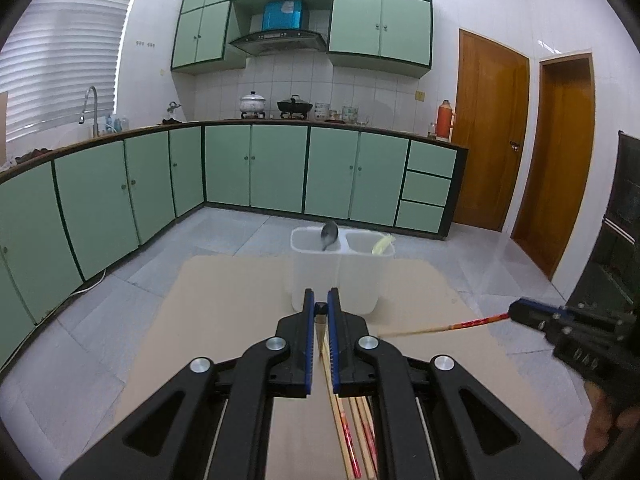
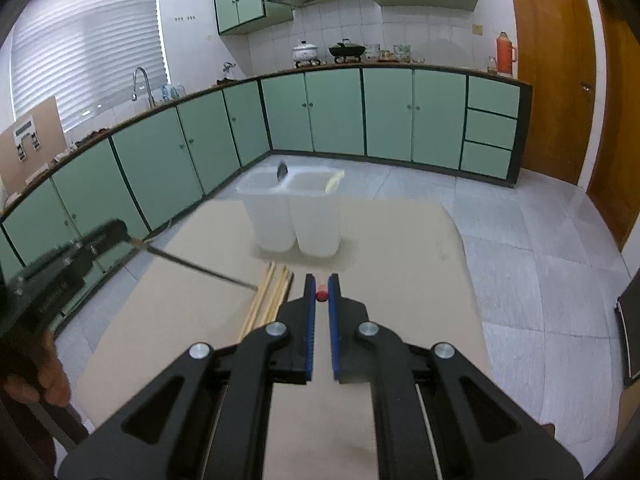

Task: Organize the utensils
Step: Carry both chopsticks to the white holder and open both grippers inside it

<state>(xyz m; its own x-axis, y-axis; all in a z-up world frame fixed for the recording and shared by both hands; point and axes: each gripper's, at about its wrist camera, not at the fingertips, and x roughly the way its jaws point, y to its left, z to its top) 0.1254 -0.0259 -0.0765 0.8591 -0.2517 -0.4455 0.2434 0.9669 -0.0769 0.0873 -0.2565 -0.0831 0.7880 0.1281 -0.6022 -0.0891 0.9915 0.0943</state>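
A clear two-compartment holder (image 1: 340,272) stands at the far end of a cardboard sheet (image 1: 224,320); it also shows in the right wrist view (image 2: 296,216). A grey spoon (image 1: 330,235) leans in its left compartment and a yellow utensil (image 1: 383,245) in its right. My left gripper (image 1: 321,308) is shut on a dark-handled chopstick (image 2: 196,268), held above a pile of wooden chopsticks (image 1: 356,432). My right gripper (image 2: 321,294) is shut on a red-ended chopstick (image 1: 452,326), seen end-on in its own view (image 2: 321,295).
The cardboard sheet (image 2: 400,264) lies over a grey tiled floor (image 1: 120,280). Green cabinets (image 1: 256,168) line the left and back walls. Two wooden doors (image 1: 488,132) stand at the right. A dark object (image 2: 630,320) sits at the right edge.
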